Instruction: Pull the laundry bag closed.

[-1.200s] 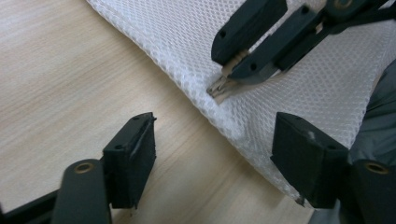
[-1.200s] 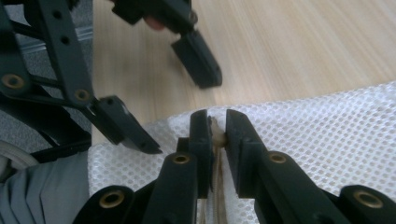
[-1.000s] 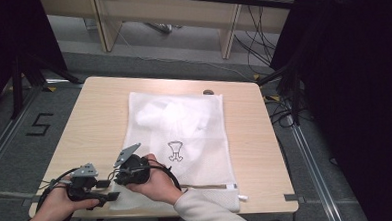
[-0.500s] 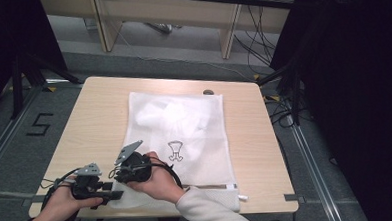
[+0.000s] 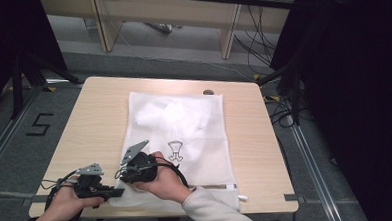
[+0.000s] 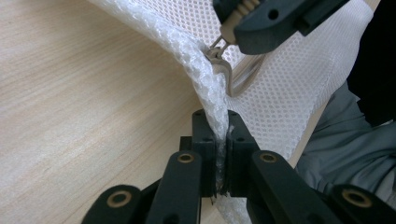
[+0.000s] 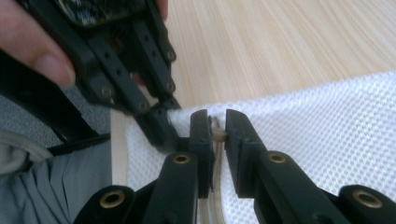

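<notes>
A white mesh laundry bag [image 5: 184,126] lies flat on the wooden table [image 5: 99,124], with white cloth inside and a small printed figure on it. At its near left corner both grippers meet. My left gripper [image 6: 219,126] has just been closing, and its jaws are now shut on the bag's raised mesh edge [image 6: 196,60]. My right gripper [image 7: 216,123] is shut on the beige zipper pull [image 7: 217,134], right beside the left gripper's tips [image 7: 159,126]. In the high view the left gripper [image 5: 118,192] and right gripper [image 5: 123,177] sit close together, a hand on each.
The table's near edge runs just below the grippers. A grey sleeve [image 5: 213,212] reaches in from the bottom. A small dark object [image 5: 208,92] lies at the table's far edge. Wooden furniture legs and cables [image 5: 251,43] stand on the floor beyond.
In the high view both hands stay at the bag's near left corner; nothing has visibly shifted.
</notes>
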The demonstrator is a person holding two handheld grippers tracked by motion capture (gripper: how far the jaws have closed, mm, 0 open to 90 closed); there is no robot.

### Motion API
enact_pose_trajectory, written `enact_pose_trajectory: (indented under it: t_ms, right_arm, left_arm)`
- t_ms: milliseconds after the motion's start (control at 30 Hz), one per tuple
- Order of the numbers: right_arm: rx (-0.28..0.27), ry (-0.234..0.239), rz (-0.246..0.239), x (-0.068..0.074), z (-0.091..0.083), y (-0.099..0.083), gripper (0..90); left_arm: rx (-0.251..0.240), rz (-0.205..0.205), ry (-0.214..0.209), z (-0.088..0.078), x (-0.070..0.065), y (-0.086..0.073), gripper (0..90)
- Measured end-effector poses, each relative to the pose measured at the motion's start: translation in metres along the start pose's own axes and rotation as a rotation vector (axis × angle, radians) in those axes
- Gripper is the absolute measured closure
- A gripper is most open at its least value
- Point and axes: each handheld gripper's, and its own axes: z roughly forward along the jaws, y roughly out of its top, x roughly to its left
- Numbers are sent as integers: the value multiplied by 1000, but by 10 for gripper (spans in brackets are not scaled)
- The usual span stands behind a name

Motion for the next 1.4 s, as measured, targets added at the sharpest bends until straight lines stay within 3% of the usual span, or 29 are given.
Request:
enact_pose_trajectory:
  t_ms: [200,433,1400]
  right_arm:
    - [30,14,28,-2,-2,-12,820]
    - [60,-1,-7,-4,-1,-15,822]
    - [124,20,22,-5,3,-28,823]
  left_arm:
    - [-19,-12,-13,-1,-1,1,858]
    - [-24,-21,-10,-2,-2,1,860]
    - [-44,-30,-23,-4,-1,1,858]
